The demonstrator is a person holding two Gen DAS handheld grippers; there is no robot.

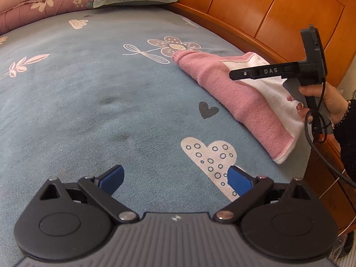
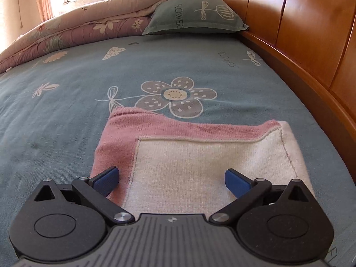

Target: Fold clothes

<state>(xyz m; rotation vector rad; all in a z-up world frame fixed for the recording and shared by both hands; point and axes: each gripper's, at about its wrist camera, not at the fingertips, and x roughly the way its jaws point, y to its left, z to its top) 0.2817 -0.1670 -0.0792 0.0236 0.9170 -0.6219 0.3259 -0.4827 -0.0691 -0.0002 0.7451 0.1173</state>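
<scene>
A folded pink garment with a white panel (image 2: 200, 155) lies flat on the blue patterned bed sheet (image 2: 66, 111), near the wooden headboard side. In the left wrist view it lies at the right (image 1: 240, 102). My right gripper (image 2: 171, 179) is open and empty, hovering just above the garment's near edge, one blue finger over the pink part, one over the white. It also shows from the side in the left wrist view (image 1: 278, 71), held by a hand. My left gripper (image 1: 175, 179) is open and empty over bare sheet, left of the garment.
A wooden headboard (image 2: 300, 33) runs along the right. A blue-green pillow (image 2: 195, 13) and folded floral quilts (image 2: 77, 31) lie at the far end. A cable (image 1: 320, 144) hangs from the right gripper's handle.
</scene>
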